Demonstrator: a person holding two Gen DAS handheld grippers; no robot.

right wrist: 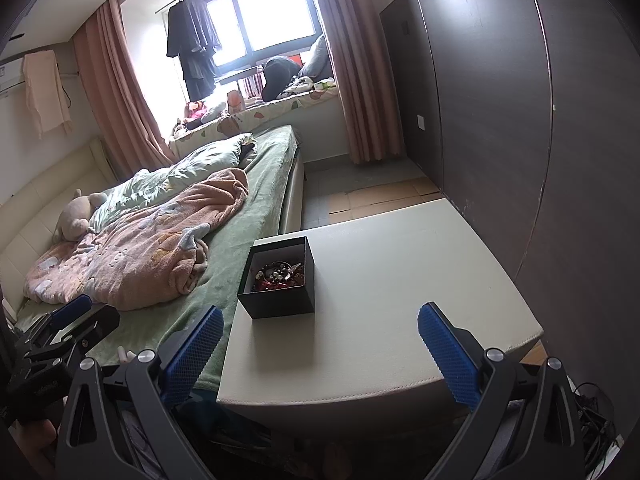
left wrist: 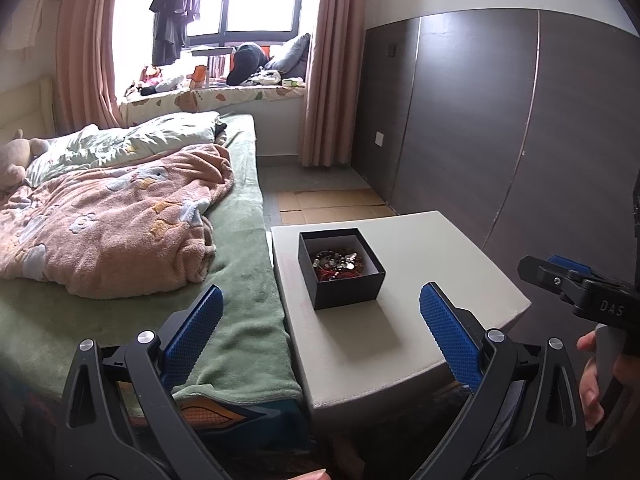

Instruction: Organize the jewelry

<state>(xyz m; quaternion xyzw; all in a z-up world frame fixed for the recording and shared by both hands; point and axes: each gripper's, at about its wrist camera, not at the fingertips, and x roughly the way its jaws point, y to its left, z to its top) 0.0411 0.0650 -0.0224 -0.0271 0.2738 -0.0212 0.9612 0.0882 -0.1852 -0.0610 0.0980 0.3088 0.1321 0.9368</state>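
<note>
Ahead of my left tool [left wrist: 321, 316], just past its spread blue fingers [left wrist: 195, 334], I see the black box [left wrist: 340, 268] sitting on the pale table [left wrist: 420, 276]. Its lid is off, and the jewelry [left wrist: 338, 265] lies tangled at the bottom: red cord, dark beads and some silver pieces, too small for me to tell apart. My left tool is wide apart and grips nothing, its fingers apart from the box and nearer to me than it.

From my right tool [right wrist: 320, 334] the same box stands ahead and slightly to the left, near the table's left edge, with most of the bare tabletop stretching off to the right. This tool is also spread wide, holding nothing, fingers well clear of the box.

Off to the right of my left tool I catch the other tool's black frame and a hand [left wrist: 592, 384] gripping its handle. To the left of both tools lies the bed [left wrist: 240, 320], green sheet with a pink blanket [left wrist: 120, 224] bunched on it, pressed against the table's left side
</note>
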